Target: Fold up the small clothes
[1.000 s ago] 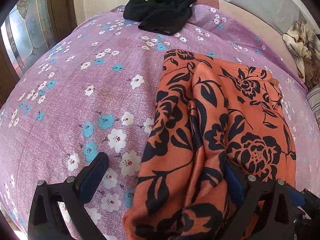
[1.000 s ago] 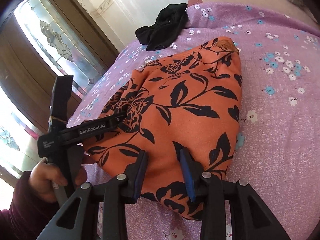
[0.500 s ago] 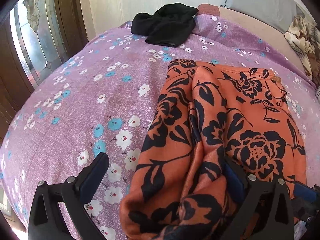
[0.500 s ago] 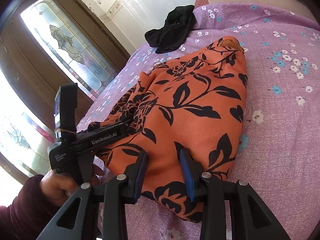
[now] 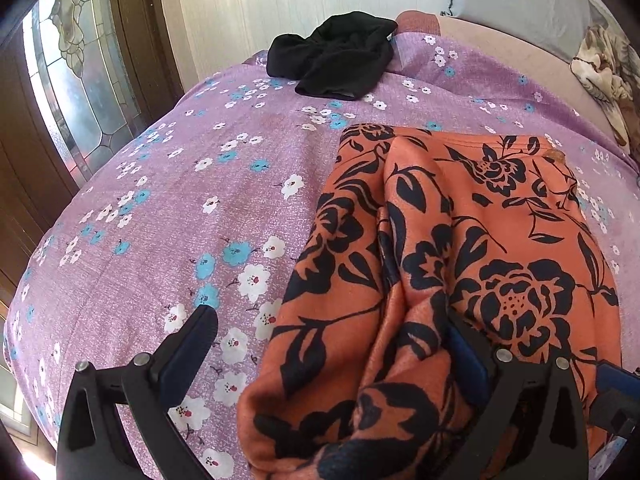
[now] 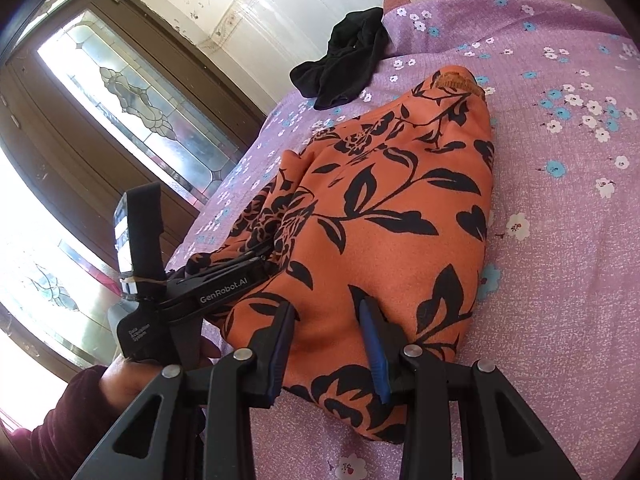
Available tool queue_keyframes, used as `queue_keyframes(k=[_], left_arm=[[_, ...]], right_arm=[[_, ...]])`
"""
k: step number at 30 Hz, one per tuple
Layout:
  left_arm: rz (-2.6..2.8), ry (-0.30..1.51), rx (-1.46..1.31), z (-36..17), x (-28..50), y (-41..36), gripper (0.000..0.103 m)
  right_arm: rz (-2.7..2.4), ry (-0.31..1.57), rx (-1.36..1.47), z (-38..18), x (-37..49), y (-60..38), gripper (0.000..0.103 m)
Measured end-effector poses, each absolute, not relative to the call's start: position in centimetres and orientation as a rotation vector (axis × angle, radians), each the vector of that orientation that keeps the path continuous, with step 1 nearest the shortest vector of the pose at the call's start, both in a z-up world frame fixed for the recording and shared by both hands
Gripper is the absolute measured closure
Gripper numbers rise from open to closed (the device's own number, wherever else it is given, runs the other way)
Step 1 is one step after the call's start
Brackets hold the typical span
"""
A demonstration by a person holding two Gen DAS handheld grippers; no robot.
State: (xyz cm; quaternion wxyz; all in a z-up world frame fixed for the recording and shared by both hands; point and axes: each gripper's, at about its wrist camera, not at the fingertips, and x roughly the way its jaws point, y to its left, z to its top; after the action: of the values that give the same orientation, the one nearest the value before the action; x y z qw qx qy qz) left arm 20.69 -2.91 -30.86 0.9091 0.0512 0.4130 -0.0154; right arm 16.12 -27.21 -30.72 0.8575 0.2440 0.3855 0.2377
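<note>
The orange floral garment (image 6: pixel 384 216) is lying bunched on the bed, its near hem running from 6 o'clock to 4 o'clock in the left wrist view and its far end pointing toward 12 o'clock. It is reading as a soft, light knit that is sagging into rounded folds, so it will likely drape and slide rather than hold a crease; the near hem corners look like the best places to take hold. The right gripper (image 6: pixel 328 344) is pinching a raised ridge of that hem, its 2 blue pads (image 6: pixel 374 354) pressing into the cloth from both sides. The left gripper (image 5: pixel 332 344) is standing with its jaws wide apart, 1 finger on the bare sheet at 7 o'clock and the other buried against the fabric at 5 o'clock, so nothing is clamped there. The purple flowered bedsheet (image 5: pixel 168 208) is giving a cushioned, slightly grippy surface. A black garment (image 5: pixel 336 60) is waiting at 12 o'clock, well apart, and a glazed wooden door (image 6: pixel 132 96) is letting in light at 10 o'clock.
</note>
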Motion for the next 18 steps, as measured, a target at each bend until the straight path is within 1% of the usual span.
queue_keyframes(k=[18], left_arm=[[-0.033, 0.851, 0.098, -30.93, 20.85, -2.77, 0.0]], right_arm=[[0.502, 0.802, 0.537, -30.74, 16.03, -27.37, 0.064]])
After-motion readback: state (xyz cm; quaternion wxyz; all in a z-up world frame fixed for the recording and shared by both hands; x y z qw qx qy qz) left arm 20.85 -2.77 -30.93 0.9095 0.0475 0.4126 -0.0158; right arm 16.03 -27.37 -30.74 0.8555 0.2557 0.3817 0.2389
